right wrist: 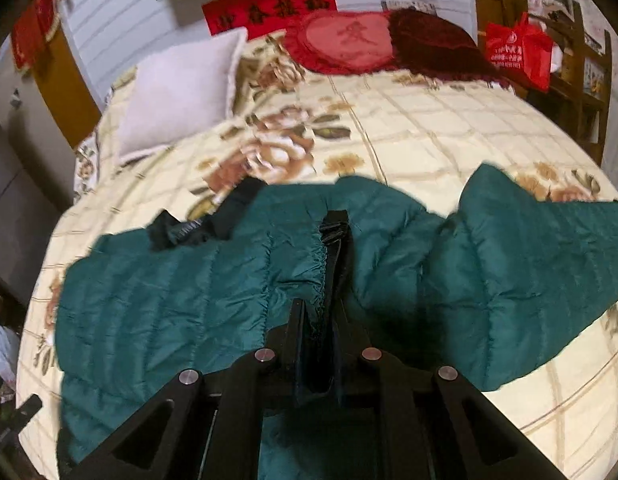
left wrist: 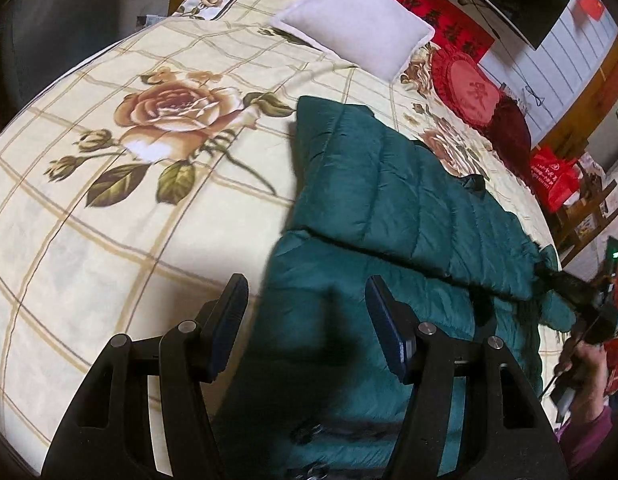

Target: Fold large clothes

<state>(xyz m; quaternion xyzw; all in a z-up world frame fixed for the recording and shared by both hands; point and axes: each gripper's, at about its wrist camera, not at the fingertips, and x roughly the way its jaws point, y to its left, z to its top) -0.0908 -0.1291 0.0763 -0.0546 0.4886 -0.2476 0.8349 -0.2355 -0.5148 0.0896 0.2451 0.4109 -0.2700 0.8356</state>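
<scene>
**A:** Where was the jacket (right wrist: 197, 292) at that moment?

**B:** Spread across the floral bedspread (left wrist: 109, 240), near the foot of the bed, well apart from the white pillow (left wrist: 357, 28) and the red cushion (right wrist: 341, 40) at the far end. One panel already lay folded over the body.

**A:** And the grippers?

**B:** The right gripper (right wrist: 323, 320) had its jaws pinched together on a dark trimmed edge of the jacket, lifted a little off the bed. The left gripper (left wrist: 305, 316) stood wide open with nothing between its fingers, hovering over the jacket's near left edge.

**A:** Which way did the garment run?

**B:** In the right wrist view its long axis lay left to right across the bed, with the free sleeve (right wrist: 549, 248) stretching off to the right. The right gripper was the nearer one to that sleeve, so I judged the coming fold would carry the held edge across, with the left free to pin or smooth.
</scene>
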